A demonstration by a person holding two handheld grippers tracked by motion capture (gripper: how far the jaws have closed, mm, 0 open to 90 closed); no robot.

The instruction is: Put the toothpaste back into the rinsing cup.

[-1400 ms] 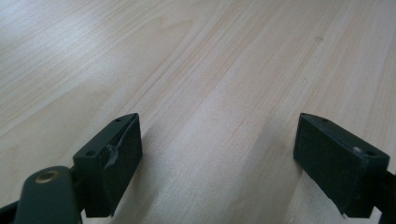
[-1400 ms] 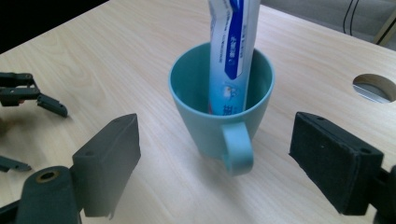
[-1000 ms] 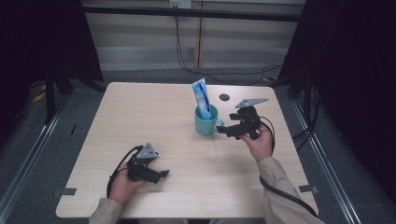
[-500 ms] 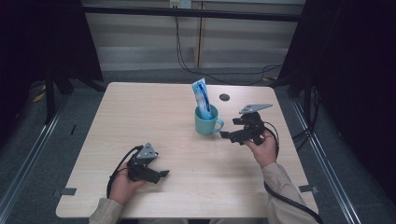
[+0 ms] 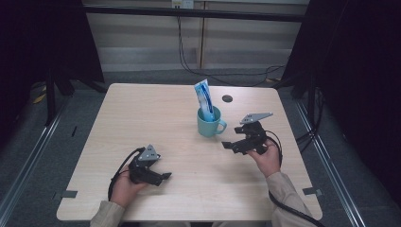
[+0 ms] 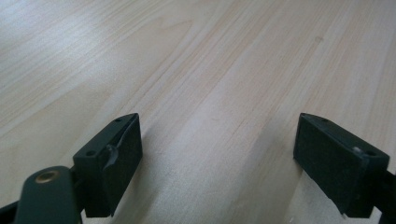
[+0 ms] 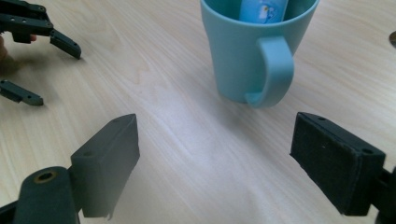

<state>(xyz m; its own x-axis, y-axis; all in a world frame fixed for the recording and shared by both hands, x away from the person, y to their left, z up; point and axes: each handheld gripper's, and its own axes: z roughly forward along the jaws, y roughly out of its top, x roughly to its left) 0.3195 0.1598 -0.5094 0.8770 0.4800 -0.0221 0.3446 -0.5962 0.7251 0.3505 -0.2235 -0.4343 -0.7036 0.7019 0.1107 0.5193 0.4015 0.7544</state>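
A teal mug (image 5: 209, 125) stands right of the table's middle, its handle toward my right gripper. A blue and white tube (image 5: 204, 97) stands in it, leaning left. My right gripper (image 5: 230, 146) sits low just right of the mug and points at it, open, with bare wood between its jaws. In the right gripper view the mug (image 7: 247, 51) and tube (image 7: 261, 9) stand just beyond the open right gripper (image 7: 215, 158). My left gripper (image 5: 163, 177) rests near the front left, open. The left gripper (image 6: 217, 158) has nothing but tabletop between its jaws.
A small dark round disc (image 5: 227, 99) lies on the wooden table (image 5: 142, 113) behind the mug. Cables trail from both grippers toward the near edge. The left gripper (image 7: 28, 28) shows far off in the right gripper view. Dark floor and rails surround the table.
My right gripper has drawn back from the mug toward the near edge and sunk lower. The left gripper, the mug and the tube have stayed put.
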